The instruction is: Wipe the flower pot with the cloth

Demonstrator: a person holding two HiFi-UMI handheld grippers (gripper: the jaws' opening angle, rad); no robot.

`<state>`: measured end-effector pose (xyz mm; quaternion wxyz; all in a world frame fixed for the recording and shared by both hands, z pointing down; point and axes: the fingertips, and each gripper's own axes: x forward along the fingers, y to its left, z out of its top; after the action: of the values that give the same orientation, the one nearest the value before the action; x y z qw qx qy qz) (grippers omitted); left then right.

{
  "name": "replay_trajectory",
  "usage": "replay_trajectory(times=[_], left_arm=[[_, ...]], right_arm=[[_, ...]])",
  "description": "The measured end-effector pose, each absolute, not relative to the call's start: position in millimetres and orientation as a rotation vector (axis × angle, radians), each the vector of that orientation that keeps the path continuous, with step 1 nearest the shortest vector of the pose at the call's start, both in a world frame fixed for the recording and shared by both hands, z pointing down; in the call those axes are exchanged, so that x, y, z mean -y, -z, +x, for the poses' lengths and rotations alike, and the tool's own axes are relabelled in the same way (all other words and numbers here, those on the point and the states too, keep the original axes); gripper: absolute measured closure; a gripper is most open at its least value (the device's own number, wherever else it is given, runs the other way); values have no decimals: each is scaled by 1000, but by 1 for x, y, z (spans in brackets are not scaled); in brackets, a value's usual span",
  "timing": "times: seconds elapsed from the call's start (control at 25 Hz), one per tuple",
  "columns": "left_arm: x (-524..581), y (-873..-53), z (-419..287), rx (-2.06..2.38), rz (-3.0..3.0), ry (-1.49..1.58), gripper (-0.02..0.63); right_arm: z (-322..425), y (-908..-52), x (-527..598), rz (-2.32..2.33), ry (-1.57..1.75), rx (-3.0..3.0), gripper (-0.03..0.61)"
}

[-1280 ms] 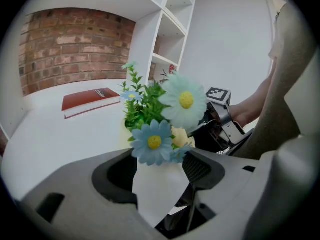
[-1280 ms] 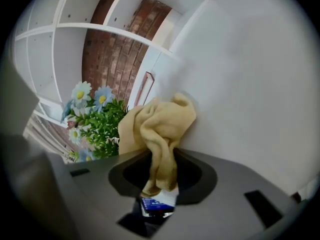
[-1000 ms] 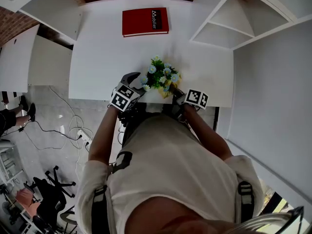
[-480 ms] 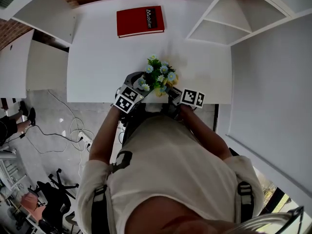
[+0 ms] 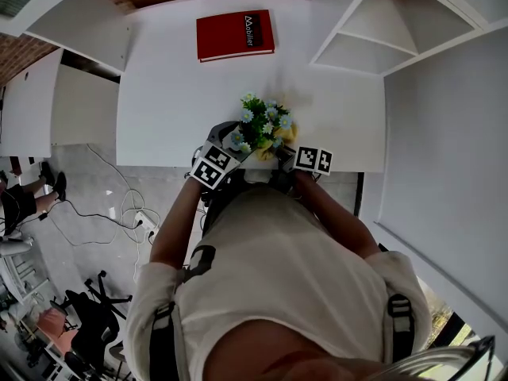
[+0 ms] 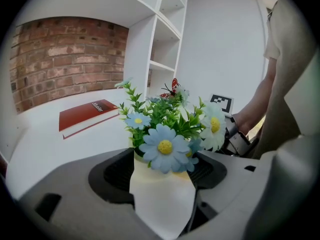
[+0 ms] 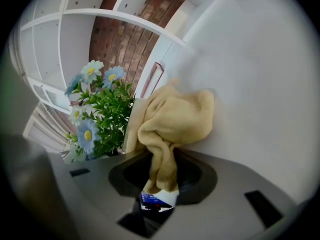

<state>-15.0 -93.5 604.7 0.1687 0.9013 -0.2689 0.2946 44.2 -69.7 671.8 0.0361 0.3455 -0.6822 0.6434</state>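
**Pot gripped, cloth against it**

On the white desk (image 5: 175,94), a red book (image 5: 236,35) lies at twelve o'clock. The pot (image 6: 162,199) stands at the six o'clock edge, clamped by the left tongs (image 6: 162,170). The right tongs (image 7: 161,171) pinch a yellow cloth (image 7: 175,119) against its three o'clock side.
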Motion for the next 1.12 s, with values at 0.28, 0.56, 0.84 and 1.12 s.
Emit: replay_trajectory(times=[0.28, 0.56, 0.84, 1.12], left_arm=[[99, -600, -9, 605, 2638, -905, 299], [97, -606, -4, 715, 2590, -787, 299], [85, -604, -6, 720, 2545, -736, 299], [72, -600, -12, 696, 2521, -750, 299]], right_arm=[[56, -640, 76, 1021, -1956, 2179, 453], [34, -616, 71, 857, -1852, 2295, 451], [39, -660, 63, 923, -1809, 2155, 449], [43, -673, 61, 949, -1788, 2113, 451]])
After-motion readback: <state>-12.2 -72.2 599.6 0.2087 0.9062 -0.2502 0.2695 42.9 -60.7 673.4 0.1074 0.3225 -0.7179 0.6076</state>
